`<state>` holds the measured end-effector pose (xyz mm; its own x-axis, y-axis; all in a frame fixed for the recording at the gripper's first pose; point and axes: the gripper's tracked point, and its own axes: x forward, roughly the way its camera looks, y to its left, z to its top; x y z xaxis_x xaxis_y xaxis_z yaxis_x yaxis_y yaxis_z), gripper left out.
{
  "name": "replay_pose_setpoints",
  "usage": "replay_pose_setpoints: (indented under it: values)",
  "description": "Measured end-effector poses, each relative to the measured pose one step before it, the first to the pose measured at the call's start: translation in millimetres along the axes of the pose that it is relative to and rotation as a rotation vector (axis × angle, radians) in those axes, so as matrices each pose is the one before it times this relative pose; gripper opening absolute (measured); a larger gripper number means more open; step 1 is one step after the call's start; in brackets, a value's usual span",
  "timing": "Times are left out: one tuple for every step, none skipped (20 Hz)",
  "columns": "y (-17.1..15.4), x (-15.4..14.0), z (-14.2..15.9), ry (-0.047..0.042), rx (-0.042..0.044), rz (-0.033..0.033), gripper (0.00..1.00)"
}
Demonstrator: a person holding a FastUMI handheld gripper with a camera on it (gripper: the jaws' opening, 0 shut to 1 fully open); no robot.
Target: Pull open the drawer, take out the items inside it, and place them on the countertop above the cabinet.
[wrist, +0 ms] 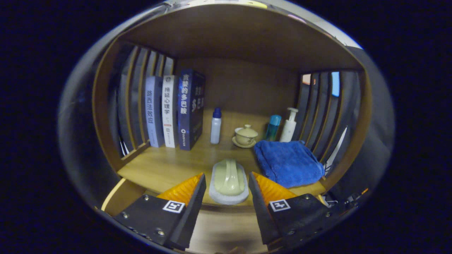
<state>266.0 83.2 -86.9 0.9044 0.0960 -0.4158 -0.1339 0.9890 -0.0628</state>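
Gripper view: the gripper [227, 185] is hovering with its fingers spread apart, holding nothing, and the pale green scrubbing brush with a white sponge base [229, 181] is lying on the wooden countertop [166, 165] in the gap between the fingertips, not pressed by either from what I can tell. Judging the step: an item is sitting on the countertop, so this is looking like the placing phase or just after release; the drawer itself is hard to make out below the fingers. Next move is probably calling for backing off without dragging the brush, then going down for whatever is left. Surface: a folded blue towel [287, 162] is lying just right of the brush; beyond are a lidded ceramic cup on a saucer [245, 135], a white bottle with a blue cap [215, 126], a teal bottle [273, 127], a white pump bottle [289, 125] and upright books [174, 109] against slatted side walls [317, 109].
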Motion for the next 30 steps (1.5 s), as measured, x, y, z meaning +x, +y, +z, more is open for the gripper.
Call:
replay_pose_setpoints:
  values:
    - [1.01,-16.28,-3.16,-0.02749,0.00396,-0.00351,0.73]
    - [-0.93,-15.07,-3.94,-0.02384,0.00820,-0.00528,0.73]
    - [0.38,-12.67,-5.11,-0.02084,0.01763,-0.00492,0.73]
    - [3.38,-13.41,-5.83,-0.01248,0.02043,0.01094,0.73]
    - [3.48,-11.87,-6.39,-0.01263,0.01585,0.01273,0.73]
    - [2.99,-11.87,-5.99,-0.01641,0.00004,0.01295,0.73]
    - [-0.37,-10.49,-6.41,-0.01195,-0.00043,-0.00007,0.72]
    - [2.55,-11.02,-6.98,0.00004,0.01491,0.01445,0.72]
    - [6.19,-8.46,-8.82,-0.01152,0.01809,0.01502,0.73]
    - [0.12,-8.03,-5.05,-0.01706,0.01265,-0.00150,0.73]
    - [-4.41,-9.31,-9.05,-0.00015,0.01528,-0.01574,0.73]
    - [-2.77,-9.07,-10.31,0.00806,0.01624,-0.01415,0.73]
    - [-2.64,-7.91,-9.48,0.00877,0.01232,-0.01375,0.73]
    - [-3.24,-8.46,-9.89,0.01287,0.00379,-0.01378,0.73]
    - [-2.49,-7.96,-10.59,0.01175,-0.00183,-0.00951,0.73]
    - [-0.58,-7.25,-8.74,0.00774,0.00102,-0.00412,0.73]
    - [-0.91,-4.66,-9.40,0.00711,-0.00091,-0.00442,0.73]
    - [-2.23,-4.40,-9.19,0.01295,-0.00262,-0.00687,0.73]
    - [-2.83,-2.36,-9.03,0.01691,-0.00055,-0.00910,0.73]
    - [-2.32,0.91,-5.51,0.01213,0.00341,-0.00931,0.73]
    - [0.40,2.04,-5.86,0.01414,0.00597,0.00105,0.73]
    - [2.53,3.68,-4.16,0.01406,0.00433,0.00738,0.73]
    - [3.16,3.37,-4.12,0.01328,-0.00329,0.00989,0.73]
    - [0.89,3.67,-3.89,0.02042,-0.01350,-0.00032,0.73]
    - [-3.16,-0.97,-2.07,0.00266,-0.01958,-0.00787,0.73]
    - [-0.33,0.27,1.09,-0.00753,-0.00254,-0.00085,0.74]
    - [0.39,-0.20,0.80,-0.00044,0.00731,0.00176,0.74]
    - [1.42,1.48,-0.82,-0.00060,0.01266,0.00244,0.74]
    - [-0.67,1.85,0.07,-0.00174,0.00643,0.00138,0.74]
    - [-0.16,0.58,0.16,0.00175,-0.00090,-0.00064,0.74]
